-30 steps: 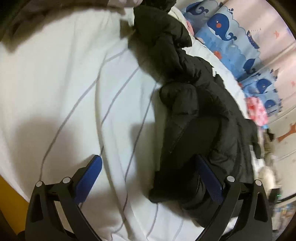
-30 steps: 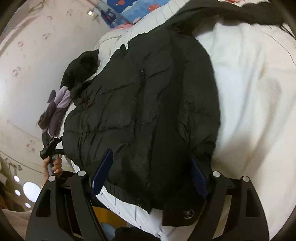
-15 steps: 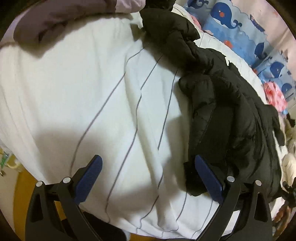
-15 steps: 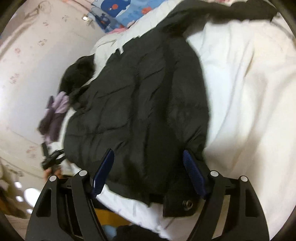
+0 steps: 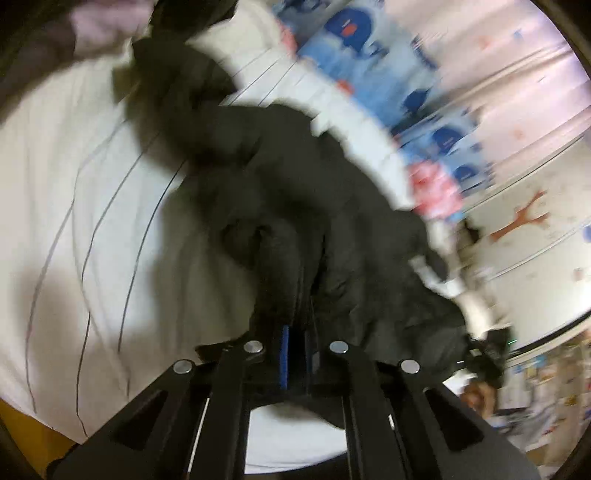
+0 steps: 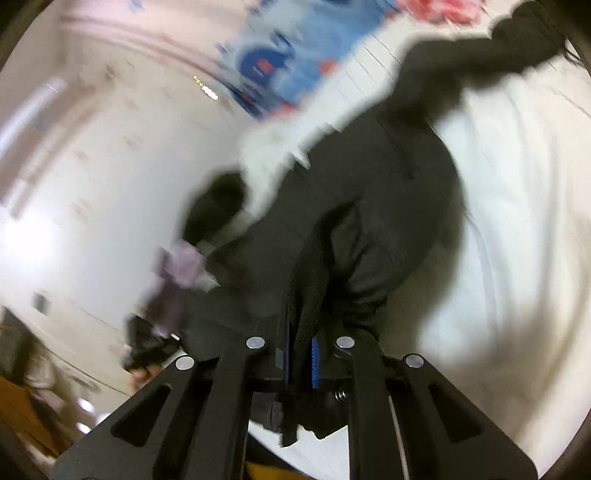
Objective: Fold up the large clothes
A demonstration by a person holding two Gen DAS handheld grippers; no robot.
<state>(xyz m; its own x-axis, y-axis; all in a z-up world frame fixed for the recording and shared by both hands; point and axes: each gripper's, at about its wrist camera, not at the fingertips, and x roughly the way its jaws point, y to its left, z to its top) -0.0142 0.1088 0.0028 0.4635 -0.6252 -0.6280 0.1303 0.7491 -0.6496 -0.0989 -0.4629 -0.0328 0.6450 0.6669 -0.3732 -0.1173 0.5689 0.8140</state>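
The left gripper has just closed, and its blue-padded jaws now pinch a fold of the black quilted puffer jacket at the near edge of the bed. The right gripper has just clamped down as well, with the jacket's ribbed black hem bunched between its blue pads. Both pictures are smeared with motion blur, so finer detail in the fabric is hard to read.

The jacket sprawls across the white bedsheet with thin dark stripes, running from the near edge towards the far side of the bed, one dark sleeve trailing off towards the far corner. Where the two grippers hold it, the cloth is drawn up into peaks off the sheet.

A lilac and grey garment lies at the far left corner of the bed, just beside the jacket's upper end. Along the far edge stands a blue whale-print pillow, with a pink patterned cloth near it. Pale wallpaper with small motifs backs the bed.
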